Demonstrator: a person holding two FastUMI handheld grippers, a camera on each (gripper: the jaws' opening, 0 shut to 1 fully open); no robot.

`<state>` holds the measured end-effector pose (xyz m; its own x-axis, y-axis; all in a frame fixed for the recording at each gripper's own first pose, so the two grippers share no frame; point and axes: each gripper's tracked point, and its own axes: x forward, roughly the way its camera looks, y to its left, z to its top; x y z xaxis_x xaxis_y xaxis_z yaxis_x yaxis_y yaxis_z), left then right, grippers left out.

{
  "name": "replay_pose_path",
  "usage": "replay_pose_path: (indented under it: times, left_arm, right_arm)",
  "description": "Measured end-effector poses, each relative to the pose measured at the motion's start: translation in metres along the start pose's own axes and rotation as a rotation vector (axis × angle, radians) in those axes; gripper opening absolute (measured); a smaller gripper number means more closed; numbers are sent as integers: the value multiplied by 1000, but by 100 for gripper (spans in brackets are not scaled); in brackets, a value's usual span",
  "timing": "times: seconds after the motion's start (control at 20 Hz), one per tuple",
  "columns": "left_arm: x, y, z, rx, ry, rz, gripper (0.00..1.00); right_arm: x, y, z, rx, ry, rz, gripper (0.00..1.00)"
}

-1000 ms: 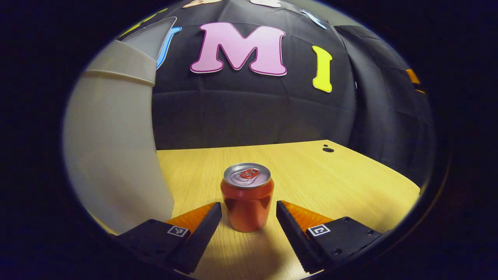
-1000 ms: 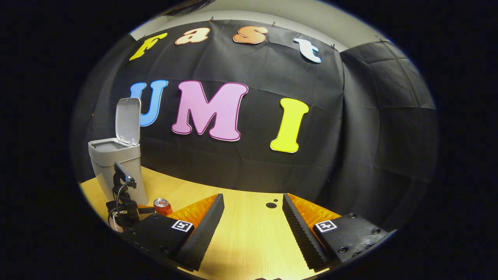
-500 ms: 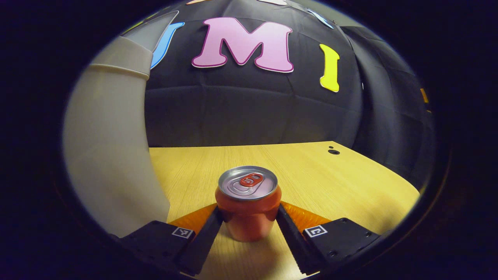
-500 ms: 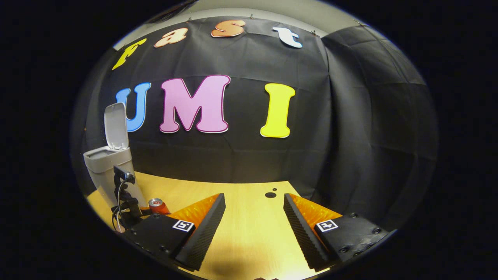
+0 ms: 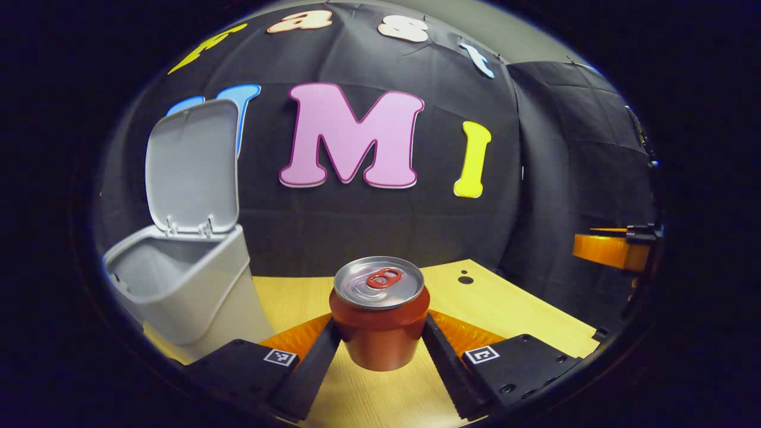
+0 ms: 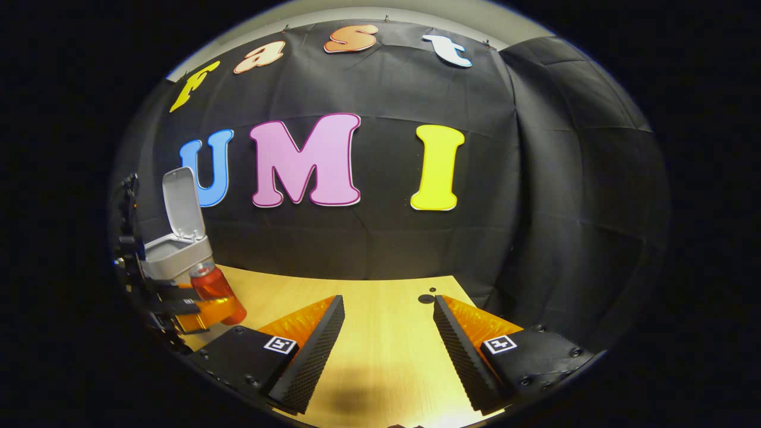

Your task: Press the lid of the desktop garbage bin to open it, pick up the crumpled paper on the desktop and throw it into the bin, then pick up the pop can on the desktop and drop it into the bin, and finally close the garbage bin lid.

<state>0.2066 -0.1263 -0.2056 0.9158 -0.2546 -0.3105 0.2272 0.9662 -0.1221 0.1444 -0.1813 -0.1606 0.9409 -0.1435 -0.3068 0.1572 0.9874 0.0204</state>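
Note:
A red pop can (image 5: 380, 324) with a silver top hangs above the wooden desktop (image 5: 511, 309), and my left gripper (image 5: 380, 351) is shut on its sides. The grey garbage bin (image 5: 196, 291) stands to the can's left with its lid (image 5: 191, 166) swung up and its mouth open. In the right gripper view the bin (image 6: 175, 249) is far to the left, and the can (image 6: 215, 291) is held up beside it in the left gripper (image 6: 196, 306). My right gripper (image 6: 386, 333) hovers open over bare desktop (image 6: 380, 362) with nothing between its fingers.
The black cloth wall closes off the back and right of the desk. Two small dark holes (image 5: 465, 279) mark the desktop near its far right corner. The right gripper (image 5: 612, 249) shows at the right edge of the left gripper view.
My left gripper closed on the can and lifted it off the desktop; the bin's open mouth and lid came into view. The right gripper stayed open, shifting only slightly.

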Motion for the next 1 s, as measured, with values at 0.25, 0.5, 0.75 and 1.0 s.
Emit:
replay_pose_path:
  times: [0.25, 0.5, 0.75, 1.0]
  left_arm:
    - [-30, 34, 78, 29, -85, 77, 87]
    - [-49, 112, 123, 90, -153, 240, 86]
    - [-59, 194, 95, 57, -112, 369, 87]
    - [-58, 234, 45, -69, -19, 409, 88]
  right_arm:
    - [-6, 35, 34, -12, -40, 92, 97]
    - [-10, 70, 59, 3, -76, 168, 97]
    - [-12, 77, 72, 2, -94, 204, 97]
    - [-10, 62, 63, -25, -76, 177, 98]
